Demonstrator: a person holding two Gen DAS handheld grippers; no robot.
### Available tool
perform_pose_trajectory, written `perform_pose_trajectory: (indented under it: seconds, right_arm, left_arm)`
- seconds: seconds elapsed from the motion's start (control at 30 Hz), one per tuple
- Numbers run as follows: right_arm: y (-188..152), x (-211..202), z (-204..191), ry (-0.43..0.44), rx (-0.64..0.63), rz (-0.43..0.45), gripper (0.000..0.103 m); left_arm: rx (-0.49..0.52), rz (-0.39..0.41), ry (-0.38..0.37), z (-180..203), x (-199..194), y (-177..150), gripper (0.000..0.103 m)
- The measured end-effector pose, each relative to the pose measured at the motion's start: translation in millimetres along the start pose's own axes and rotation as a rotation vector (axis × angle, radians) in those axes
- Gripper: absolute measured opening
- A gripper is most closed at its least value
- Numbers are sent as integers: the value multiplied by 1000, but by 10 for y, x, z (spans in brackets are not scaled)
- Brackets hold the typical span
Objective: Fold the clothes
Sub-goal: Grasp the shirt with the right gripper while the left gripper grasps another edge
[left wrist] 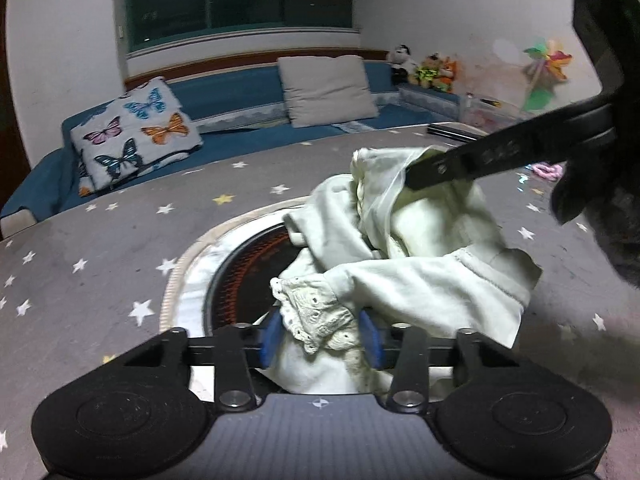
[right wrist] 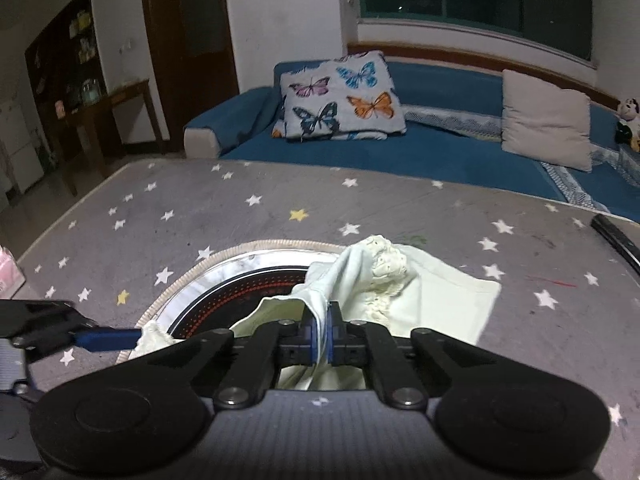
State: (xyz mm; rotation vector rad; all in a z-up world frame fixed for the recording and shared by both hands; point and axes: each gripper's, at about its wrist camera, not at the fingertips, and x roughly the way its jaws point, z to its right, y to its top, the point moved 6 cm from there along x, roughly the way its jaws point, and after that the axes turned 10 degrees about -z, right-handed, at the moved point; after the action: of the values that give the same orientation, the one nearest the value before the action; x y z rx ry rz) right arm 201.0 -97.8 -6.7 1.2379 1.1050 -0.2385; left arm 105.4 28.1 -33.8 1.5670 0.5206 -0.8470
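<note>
Cloth (left wrist: 420, 276) was bunched up in a soft pale heap on the table (left wrist: 100, 248), partly over a round black burner (left wrist: 248, 276) set into the top. It was a small garment with a lacy trim.

The left gripper (left wrist: 320, 338) was closed partway on the lacy edge, which sat right between its blue pads. The rest of the garment lay ahead of it and off to its right.

The right gripper (right wrist: 319, 334) was pinched nearly shut on a thin fold of the same cloth. From that gripper, the heap spread ahead and a little to the right, down onto the table. In the left view, the right gripper reached in from the right side and held the far, higher part of the heap.

So each gripper had one end, and the cloth hung slack and crumpled between them. The stretch between the two holds ran from near the left gripper up and away toward the right one. I think the next move would need the two to pull apart along that line, so the garment could open flat before any fold. The right gripper held the higher end.
</note>
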Motion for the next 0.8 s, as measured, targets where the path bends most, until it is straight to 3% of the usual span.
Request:
perform_pose_trajectory:
  seconds: [0.23, 0.37, 0.43, 0.5, 0.57, 0.63, 0.7, 0.77, 0.8]
  right_arm:
    - [-195, -443, 224, -11, 52, 56, 4]
    - [-381, -640, 345, -13, 92, 77, 4]
    - [-488, -706, 390, -14, 108, 79, 4]
    - [-600, -764, 434, -16, 123, 80, 4]
    - [-706, -813, 479, -19, 139, 78, 4]
    - [-808, -850, 520, -20, 155, 73, 4]
    - [-908, -876, 549, -19, 173, 65, 4]
    - [-1003, -888, 576, -20, 188, 55, 4]
    - [-1041, -898, 592, -21, 195, 52, 4]
  left_arm:
    - [29, 41, 17, 115, -170, 30, 36]
    - [63, 38, 4, 182, -122, 53, 53]
    - [80, 37, -3, 215, -98, 64, 57]
    - [97, 36, -9, 249, -74, 75, 69]
    - [113, 34, -16, 282, -50, 87, 69]
    - [130, 33, -22, 316, -26, 98, 63]
    - [145, 33, -28, 346, -15, 104, 32]
    - [143, 48, -26, 351, -104, 76, 14]
    - [142, 56, -26, 353, -149, 61, 12]
